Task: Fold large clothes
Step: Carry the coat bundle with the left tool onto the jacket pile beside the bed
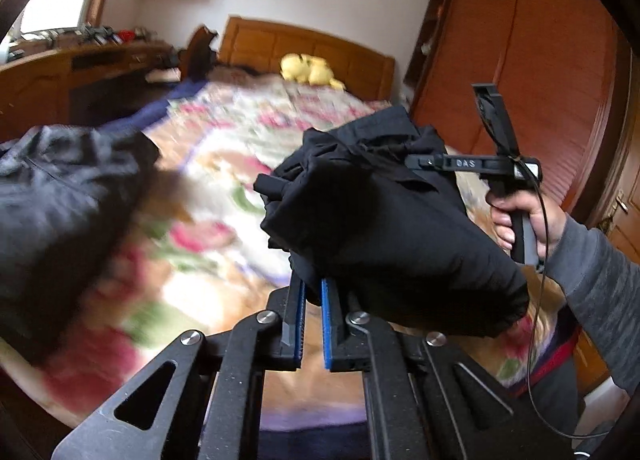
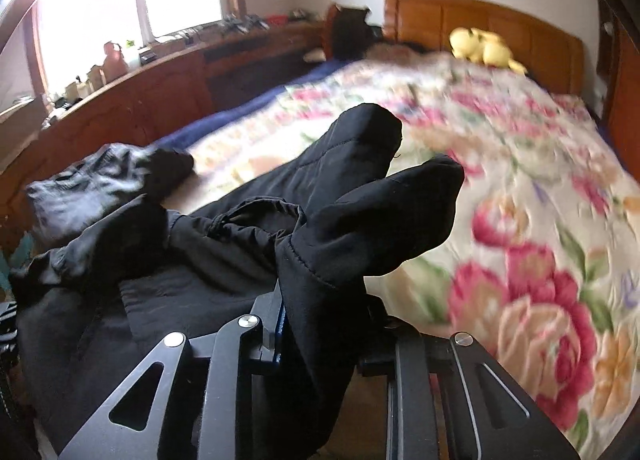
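- Your left gripper (image 1: pixel 311 292), at the bottom middle of the left wrist view, has its jaws almost shut. They pinch a thin edge of the black garment (image 1: pixel 384 220), so the cloth cannot slip out.
- The rest of that cloth bunches up just above the blue pads (image 1: pixel 326 324) and hangs over to the right.
- Your right gripper (image 2: pixel 320 320), at the bottom middle of the right wrist view, has its jaws narrow too. A thick fold of the same black garment (image 2: pixel 340 228) fills the gap between them, so it is held.
- In the left wrist view you can see your right hand (image 1: pixel 524 220) on the handle at the right edge.
- Most of the garment lies in a heap at the lower left of the right wrist view, on the flowery bedspread (image 2: pixel 520 180).
- I think you hold two spots so the cloth can be spread flat before folding.
- A yellow plush toy (image 1: pixel 308 68) sits far off by the headboard (image 1: pixel 320 48).
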The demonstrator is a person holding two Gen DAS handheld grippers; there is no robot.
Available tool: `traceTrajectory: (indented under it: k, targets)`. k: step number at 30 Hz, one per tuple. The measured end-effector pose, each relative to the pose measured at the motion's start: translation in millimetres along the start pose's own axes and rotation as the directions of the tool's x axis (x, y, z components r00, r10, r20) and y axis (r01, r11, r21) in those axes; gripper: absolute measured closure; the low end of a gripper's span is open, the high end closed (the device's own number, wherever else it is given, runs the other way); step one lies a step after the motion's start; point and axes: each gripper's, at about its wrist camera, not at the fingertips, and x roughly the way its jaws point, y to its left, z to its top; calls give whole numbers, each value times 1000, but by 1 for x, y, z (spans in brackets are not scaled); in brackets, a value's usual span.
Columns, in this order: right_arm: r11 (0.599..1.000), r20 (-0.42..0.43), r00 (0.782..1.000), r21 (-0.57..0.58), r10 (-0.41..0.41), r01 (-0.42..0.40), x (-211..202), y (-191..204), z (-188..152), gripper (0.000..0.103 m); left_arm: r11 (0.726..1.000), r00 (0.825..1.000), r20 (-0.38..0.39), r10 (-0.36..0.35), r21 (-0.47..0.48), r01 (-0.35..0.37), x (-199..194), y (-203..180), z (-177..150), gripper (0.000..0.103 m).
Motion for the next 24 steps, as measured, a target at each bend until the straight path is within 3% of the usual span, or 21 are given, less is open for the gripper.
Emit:
traceTrajectory:
  k: [5,8,12,15,18,20,22,24]
  targets:
    - [996,51,998,-80,41,-37,-2,52,41,79,996,991,95,91,7,-93,-38,51,28,96]
    - [989,71,995,-137,72,-62,11,97,73,79,986,976,141,166,-1,-167,-62,87,47,96]
    - [975,103,987,-197,126,-104,29,163,115,79,960,943,184,277,-15,-279,-97,136,72,96]
    - [964,120,977,-218,178,-149,47,209,139,79,926,905,201,375,-39,-375,-126,178,85,96]
    - [952,108,967,-232,229,-199,70,257,155,79,885,865,193,464,-65,-460,-151,213,81,96]
    - [944,87,964,-242,252,-224,89,289,157,78,863,847,167,505,-86,-498,-157,234,74,96]
    - [940,26,966,-238,257,-244,116,310,154,75,834,827,108,551,-103,-542,-155,257,60,96]
    - [935,-65,974,-273,218,-228,148,333,140,73,818,820,57,569,-139,-558,-149,277,42,96]
